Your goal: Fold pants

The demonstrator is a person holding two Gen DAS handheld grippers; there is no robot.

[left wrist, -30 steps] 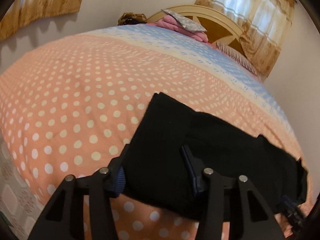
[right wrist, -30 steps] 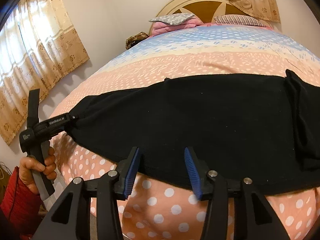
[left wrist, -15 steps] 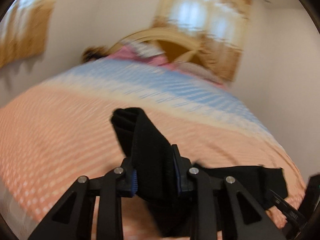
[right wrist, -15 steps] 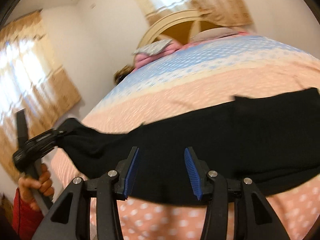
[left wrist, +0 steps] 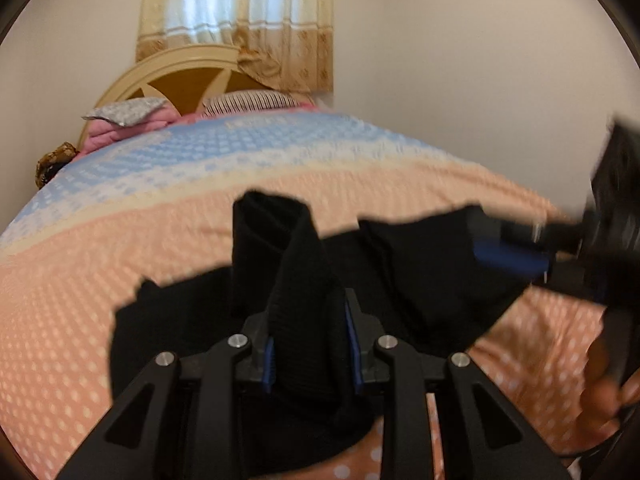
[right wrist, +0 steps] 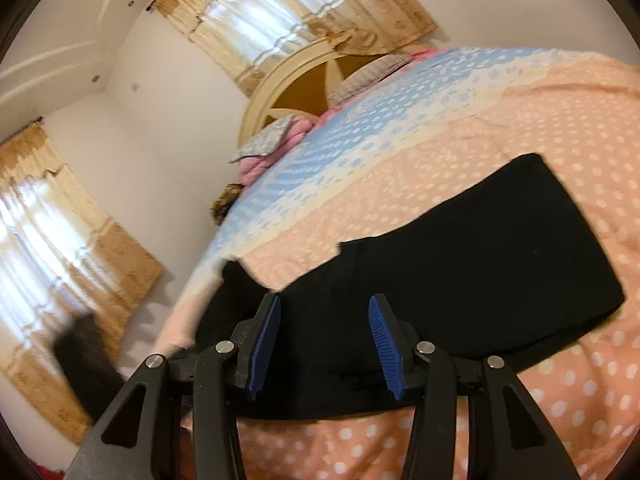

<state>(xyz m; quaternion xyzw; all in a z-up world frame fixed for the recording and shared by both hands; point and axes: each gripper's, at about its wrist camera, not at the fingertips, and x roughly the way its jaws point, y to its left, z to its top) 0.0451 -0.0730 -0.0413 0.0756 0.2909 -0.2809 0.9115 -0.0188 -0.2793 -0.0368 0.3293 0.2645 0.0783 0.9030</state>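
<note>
Black pants (right wrist: 500, 260) lie across the orange dotted bedspread (left wrist: 100, 280). My left gripper (left wrist: 310, 344) is shut on a bunched end of the pants (left wrist: 420, 272), which stands up in a folded tube between the blue pads, lifted off the bed. The right gripper (left wrist: 516, 258) shows blurred at the right edge of the left wrist view, with a corner of the cloth raised to it. In its own view the right gripper (right wrist: 324, 340) sits at the near edge of the pants, and black cloth fills the gap between its pads.
A cream headboard (left wrist: 180, 80) and pillows (left wrist: 128, 118) stand at the far end of the bed, with curtains (left wrist: 240, 20) behind. A hand (left wrist: 604, 384) holds the right gripper's handle. White walls close the room at both sides.
The left gripper closed on the pants' left end, lifted it and carried it rightward toward the right gripper. Both views rolled. The right gripper rose with the cloth edge still between its pads.
</note>
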